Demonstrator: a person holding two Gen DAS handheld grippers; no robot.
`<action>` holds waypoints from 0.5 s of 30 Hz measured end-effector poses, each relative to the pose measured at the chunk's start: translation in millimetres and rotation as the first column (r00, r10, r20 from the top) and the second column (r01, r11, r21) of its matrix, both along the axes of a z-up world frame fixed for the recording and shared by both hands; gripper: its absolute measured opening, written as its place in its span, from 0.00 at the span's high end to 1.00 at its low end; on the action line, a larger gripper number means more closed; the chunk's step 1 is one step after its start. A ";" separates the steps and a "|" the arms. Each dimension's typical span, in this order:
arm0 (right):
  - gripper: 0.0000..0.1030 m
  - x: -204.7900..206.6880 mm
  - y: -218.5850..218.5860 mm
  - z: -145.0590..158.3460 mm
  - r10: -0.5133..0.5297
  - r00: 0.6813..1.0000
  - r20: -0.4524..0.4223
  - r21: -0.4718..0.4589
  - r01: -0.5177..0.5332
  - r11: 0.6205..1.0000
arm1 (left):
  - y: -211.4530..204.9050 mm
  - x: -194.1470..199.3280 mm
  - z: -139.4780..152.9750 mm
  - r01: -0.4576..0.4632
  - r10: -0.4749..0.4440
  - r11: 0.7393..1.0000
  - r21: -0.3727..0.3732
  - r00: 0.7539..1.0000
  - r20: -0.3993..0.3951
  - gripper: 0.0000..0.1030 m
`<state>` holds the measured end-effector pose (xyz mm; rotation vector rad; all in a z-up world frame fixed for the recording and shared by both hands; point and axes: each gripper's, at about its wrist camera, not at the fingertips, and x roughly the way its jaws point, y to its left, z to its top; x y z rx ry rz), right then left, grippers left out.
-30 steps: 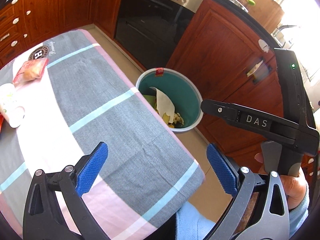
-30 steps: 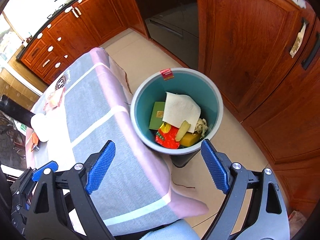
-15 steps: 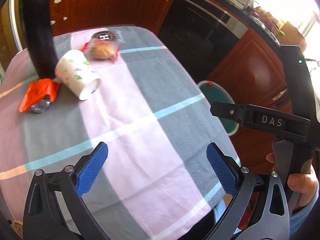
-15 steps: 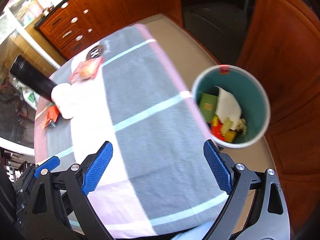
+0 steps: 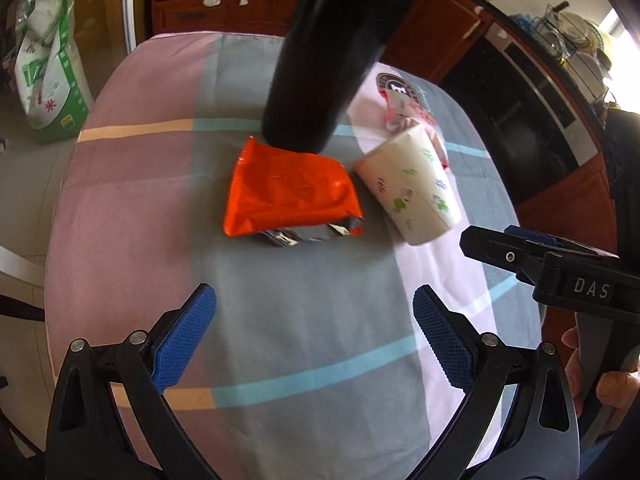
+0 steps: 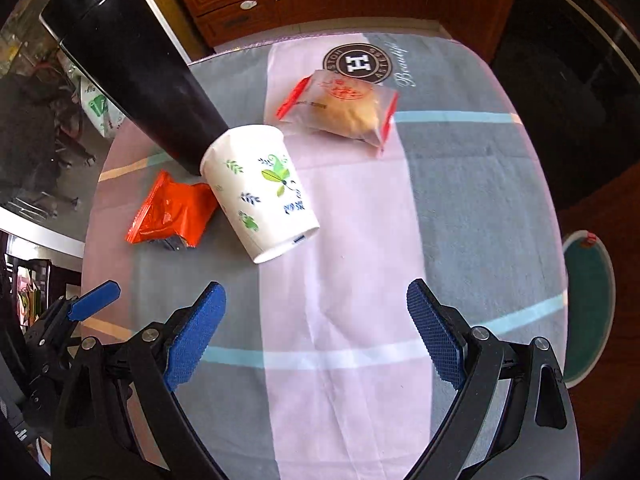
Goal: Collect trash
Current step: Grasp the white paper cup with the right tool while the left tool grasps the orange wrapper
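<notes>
The left hand-held gripper (image 5: 314, 330) hovers with its blue ribbed pads spread wide apart and nothing between them, above a bare stretch of the counter (image 5: 132, 216), which wears a soft cloth in grey, pink and white blocks crossed by thin pale-blue lines. Its left and far edges curve away to the floor. Ahead lies a crinkled orange foil wrapper (image 5: 290, 194), flat, its torn silver end facing near. A tall black cylinder (image 6: 136, 76) stands just behind it. Right of the wrapper, a white paper cup (image 6: 260, 190) printed with leaves lies tipped on its side. Farther right rests a clear plastic packet (image 6: 340, 108) with red ends. The right hand-held gripper (image 6: 316, 328) is likewise wide apart, holding nothing. Past the counter's right edge sits a teal bin (image 6: 588, 304).
</notes>
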<state>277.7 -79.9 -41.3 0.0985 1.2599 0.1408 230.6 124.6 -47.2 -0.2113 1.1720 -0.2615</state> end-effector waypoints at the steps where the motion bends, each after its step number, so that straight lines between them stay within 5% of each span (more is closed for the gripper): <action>1: 0.15 6.1 3.3 -1.1 0.005 1.000 0.001 0.007 -0.005 1.000 | 4.3 4.5 -1.4 -0.006 0.006 1.000 -0.003 1.000 -0.001 0.04; 15: 0.15 58.1 17.0 -28.1 0.033 0.999 -0.004 0.037 -0.033 0.999 | -12.8 49.7 -16.3 0.023 -0.023 0.998 0.054 1.000 0.008 0.04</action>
